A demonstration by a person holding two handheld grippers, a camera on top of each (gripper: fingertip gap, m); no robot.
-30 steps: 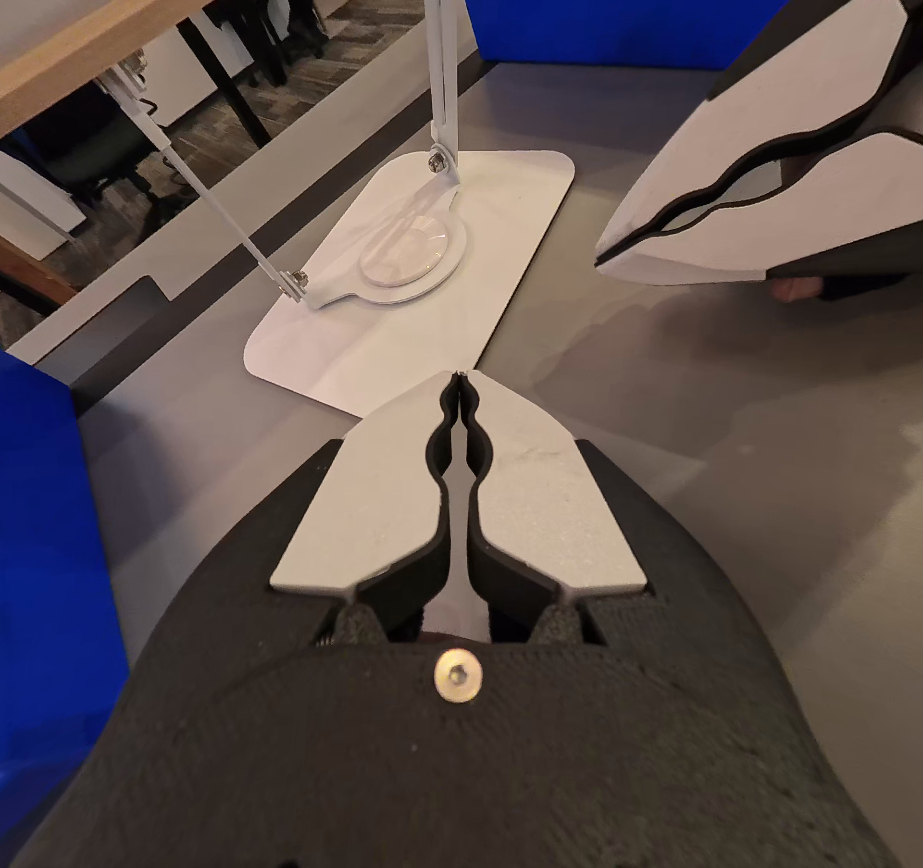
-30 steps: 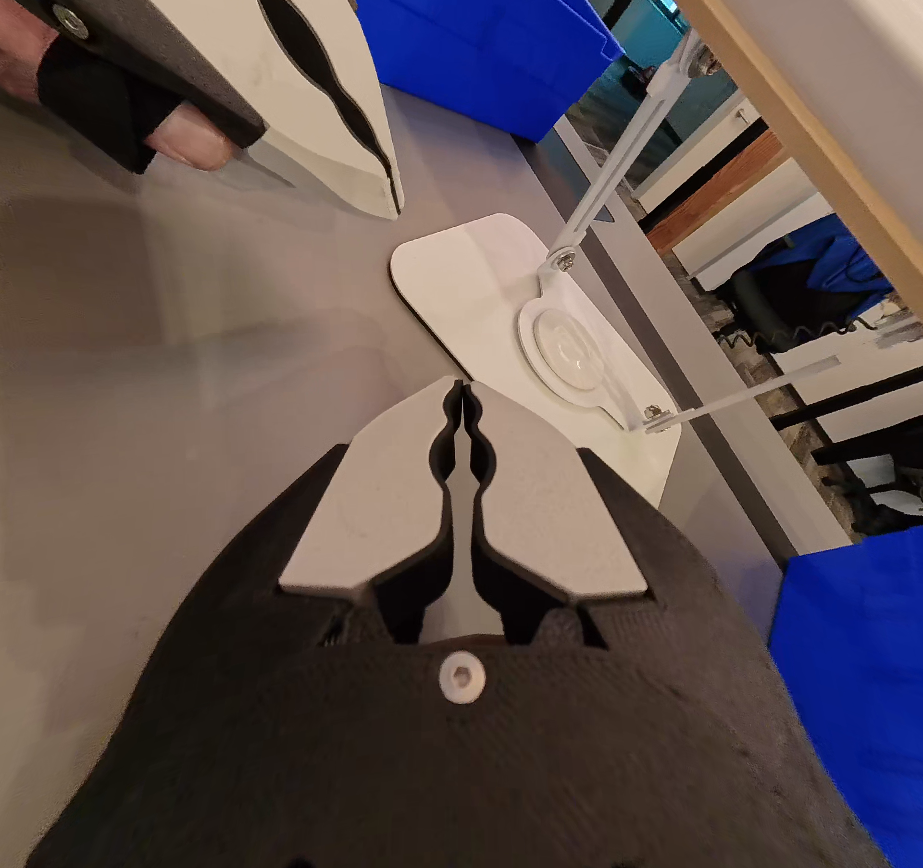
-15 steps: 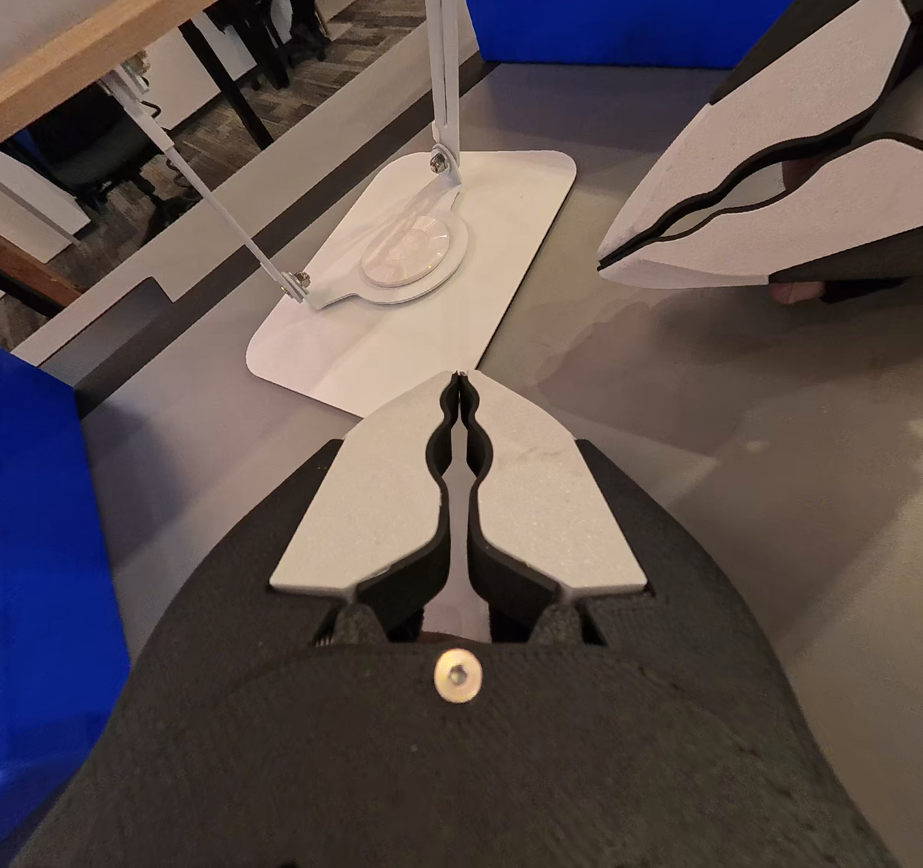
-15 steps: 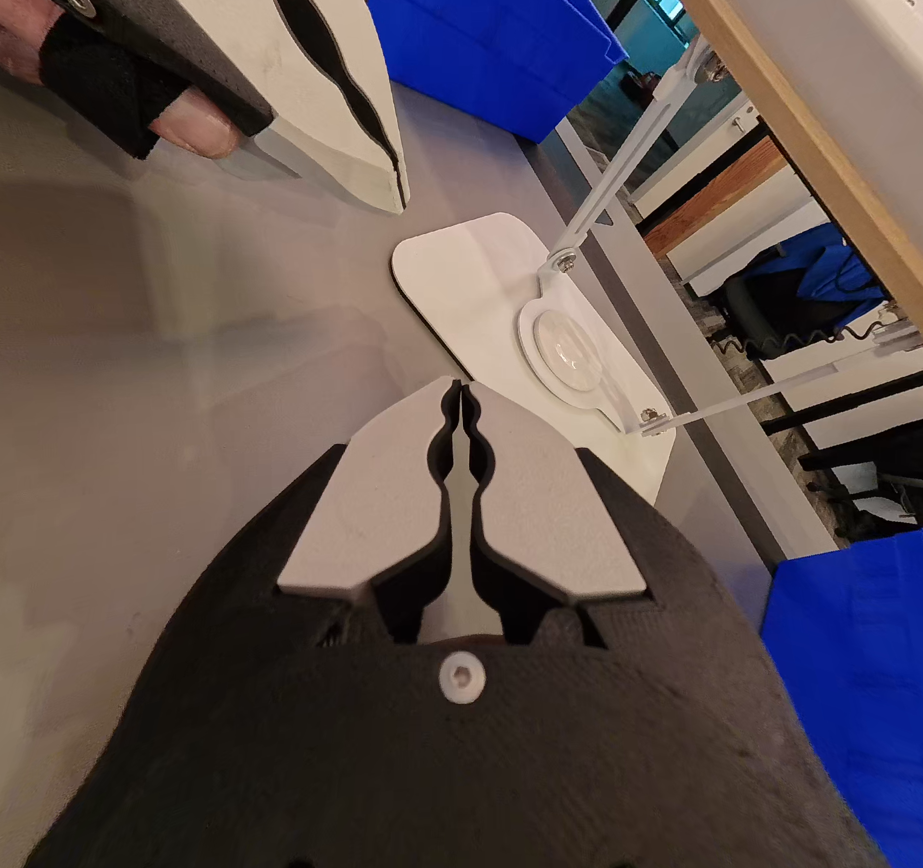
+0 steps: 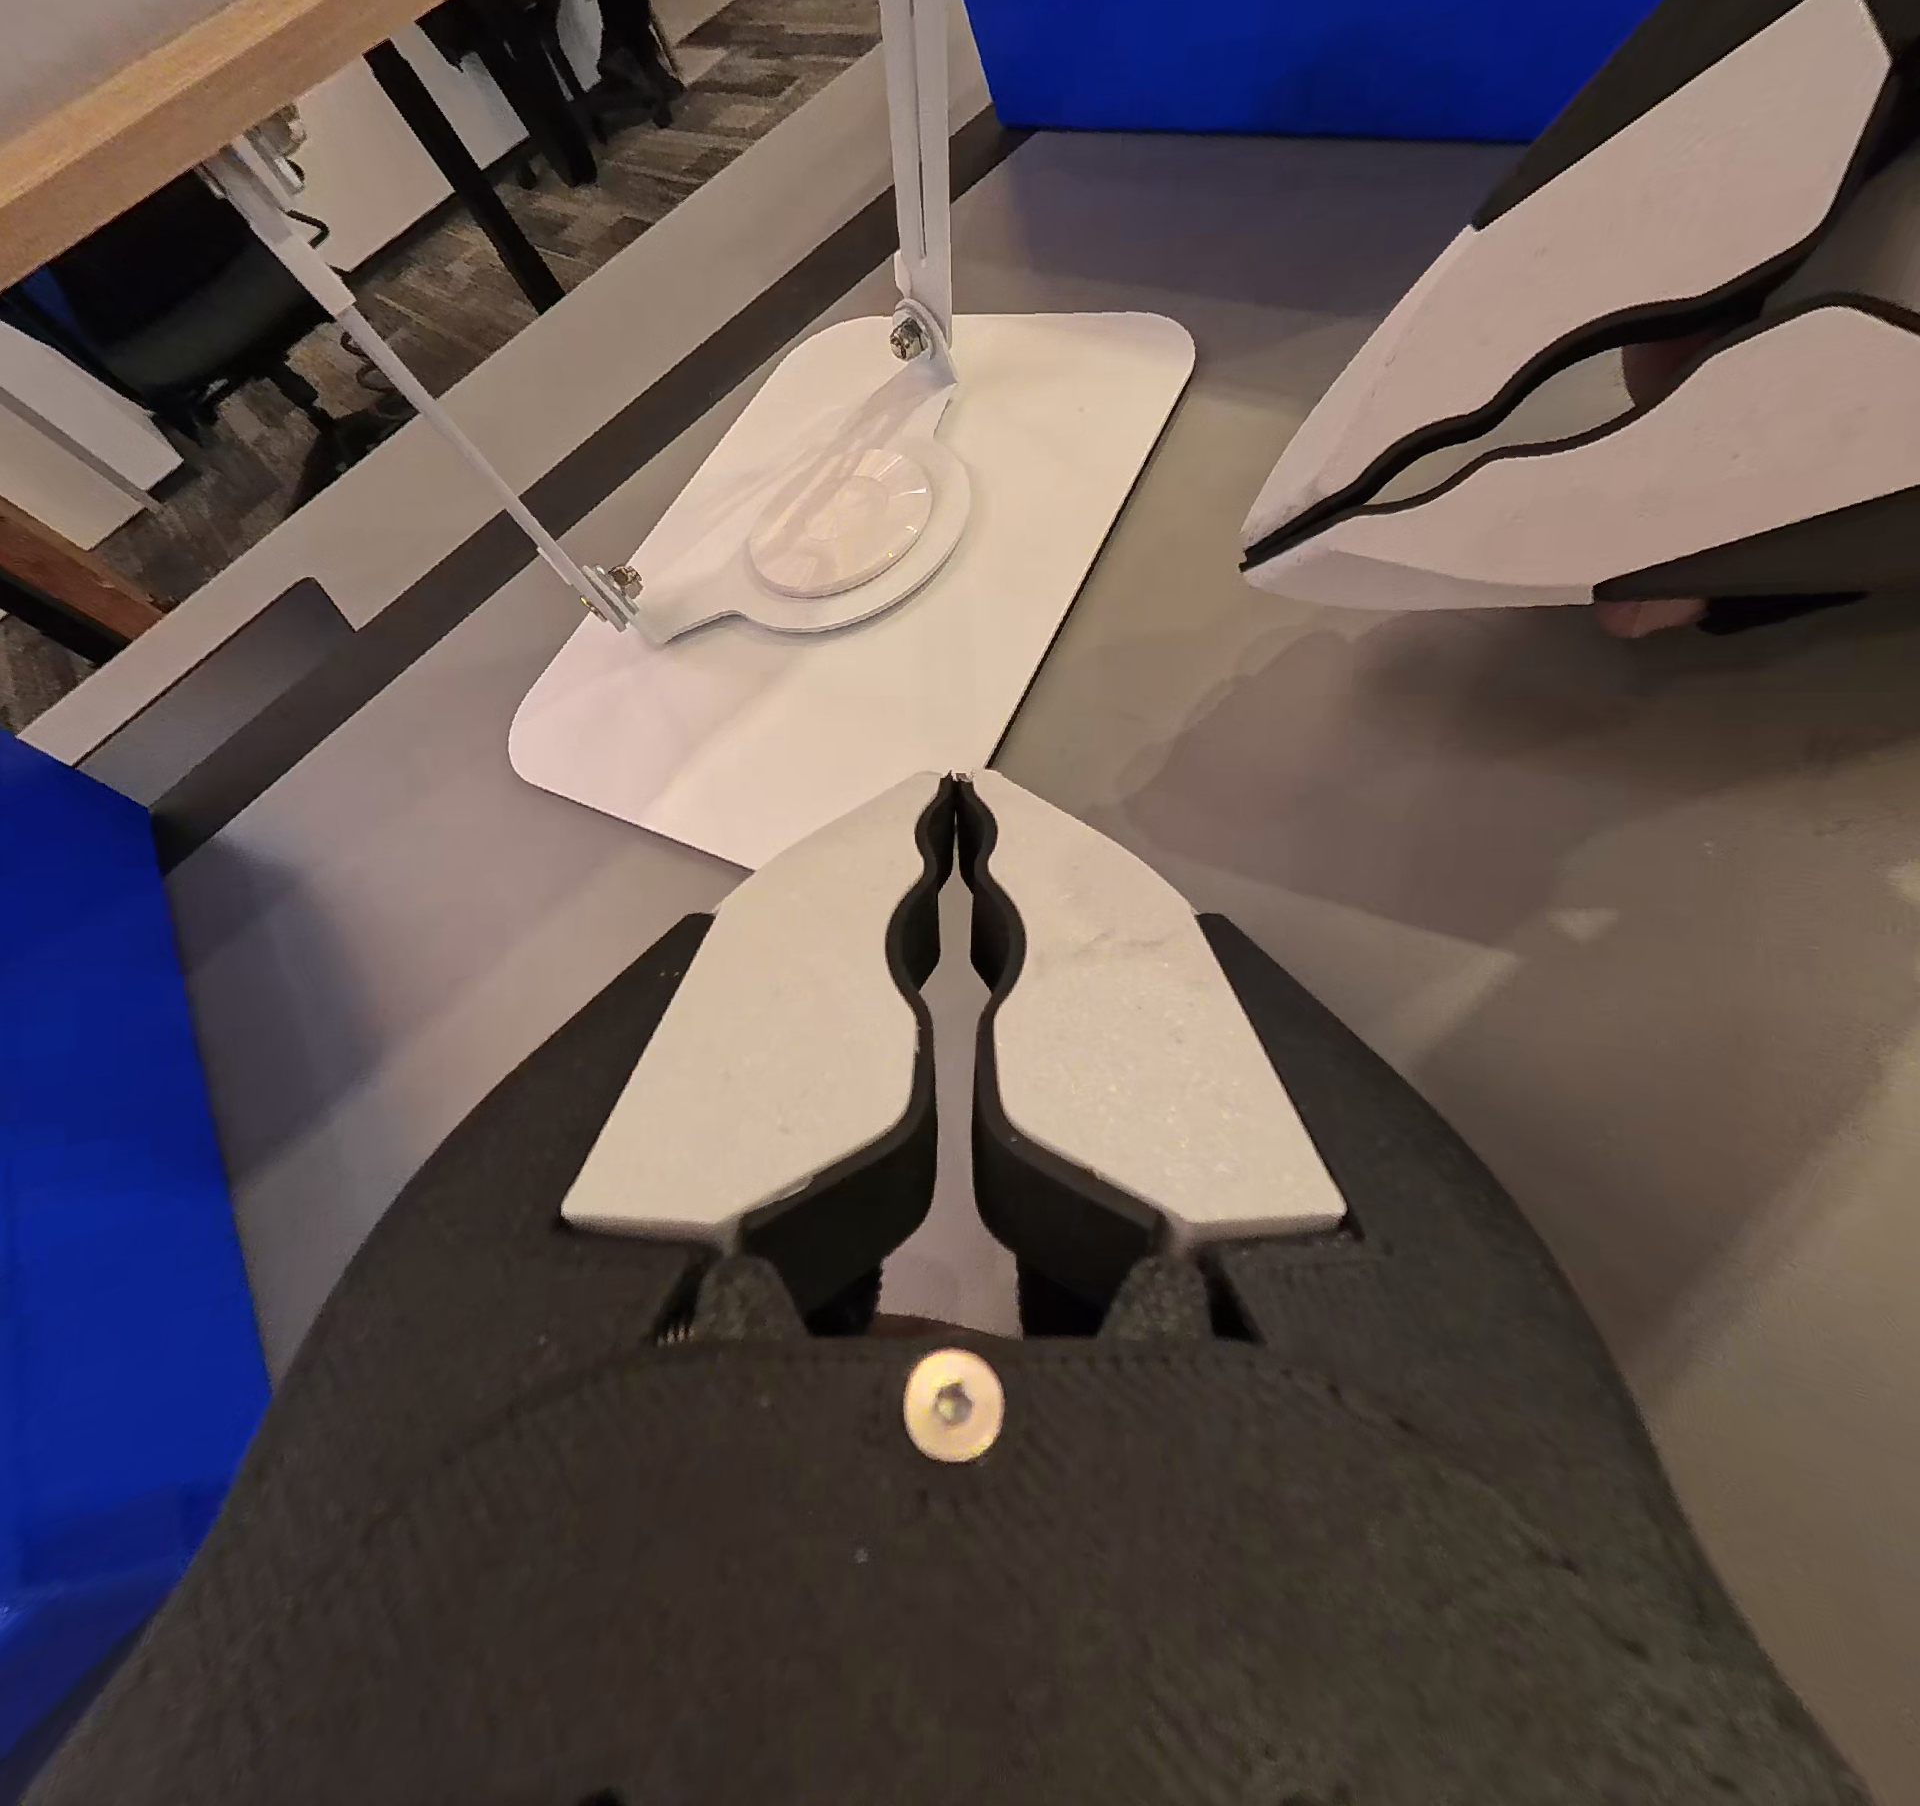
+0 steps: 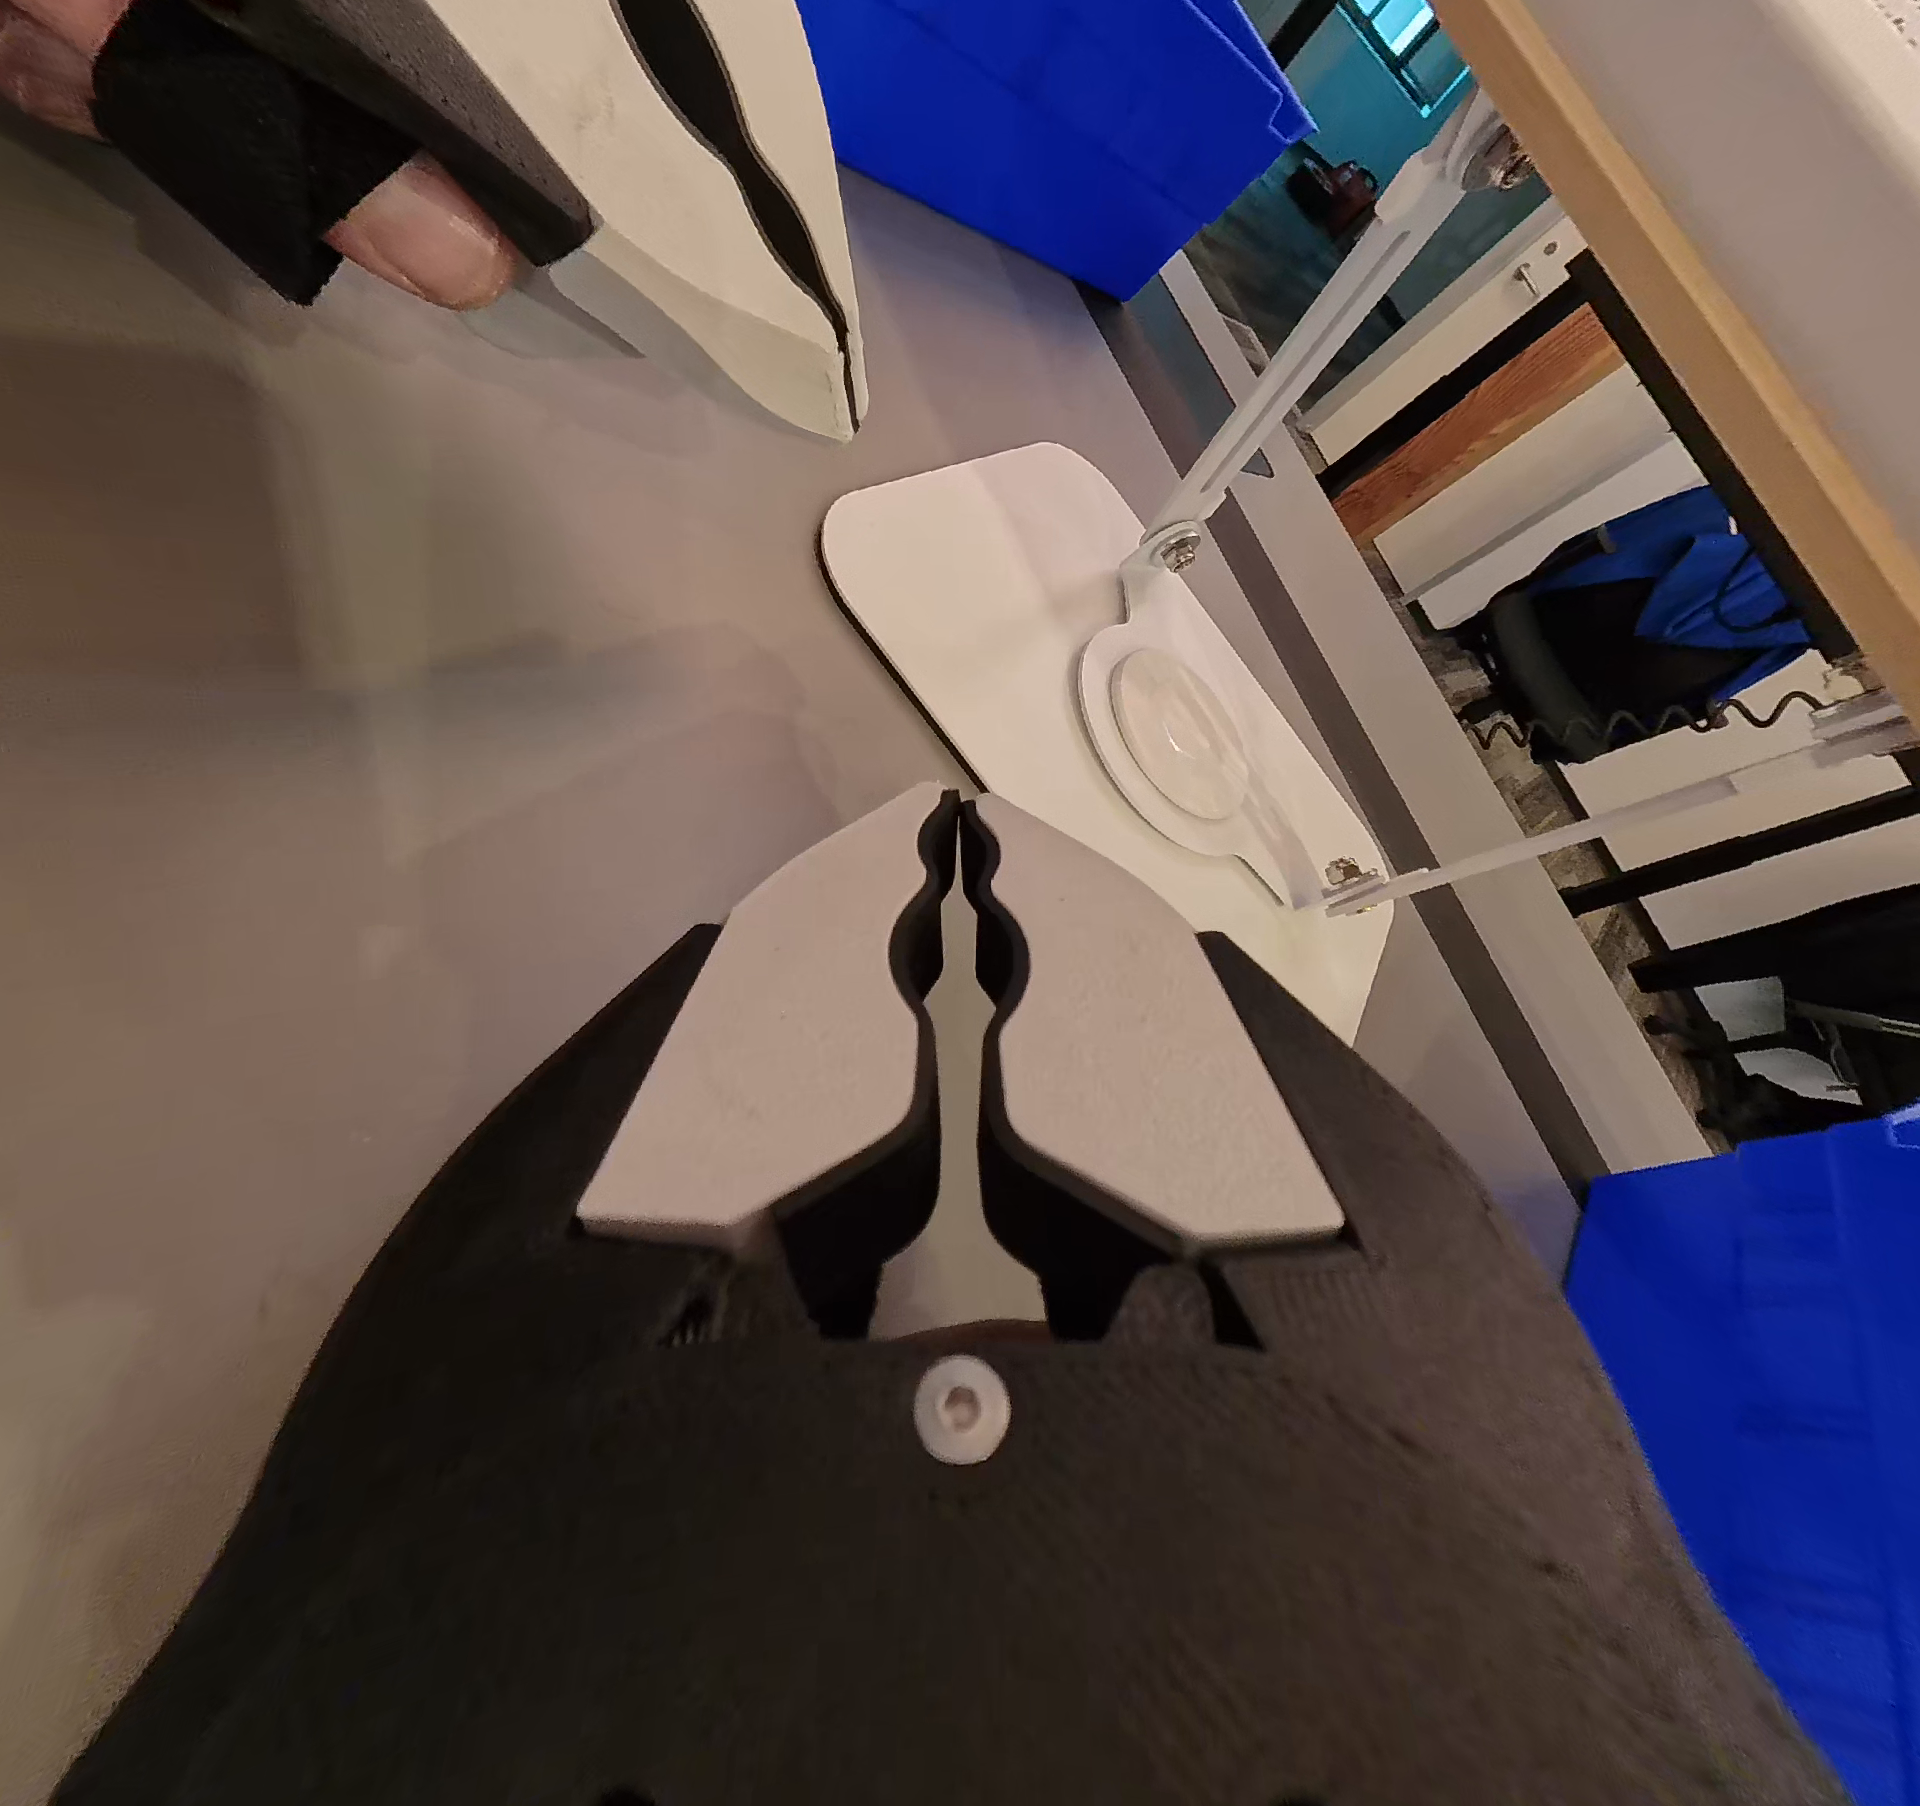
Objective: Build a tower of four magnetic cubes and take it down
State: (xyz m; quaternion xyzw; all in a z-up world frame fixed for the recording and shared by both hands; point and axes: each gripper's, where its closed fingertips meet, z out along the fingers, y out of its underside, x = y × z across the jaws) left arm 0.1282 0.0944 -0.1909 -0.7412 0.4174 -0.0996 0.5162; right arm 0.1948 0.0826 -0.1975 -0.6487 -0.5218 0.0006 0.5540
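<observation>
No magnetic cubes show in either view. My left gripper (image 5: 958, 782) is shut and empty, held over the grey table just short of the white stand base. My right gripper (image 6: 954, 800) is shut and empty too, at the near edge of the same base. Each gripper also shows in the other's view: the right one at the upper right of the left wrist view (image 5: 1252, 561), the left one at the upper left of the right wrist view (image 6: 847, 421). Both point toward the white base from opposite sides.
A white flat stand base (image 5: 862, 707) with a round disc (image 5: 842, 535) and two thin white arms lies on the grey table (image 5: 1455, 873), also in the right wrist view (image 6: 966, 593). Blue bins stand at the left (image 5: 94, 1133) and back (image 5: 1299, 0), and in the right wrist view (image 6: 1039, 94) (image 6: 1766, 1393). The table's far edge runs behind the base. My hands' fingertips stand some 8 cm from each other.
Both grippers have shifted only slightly; the other gripper has drifted a little in each view. Both stayed shut and empty.
</observation>
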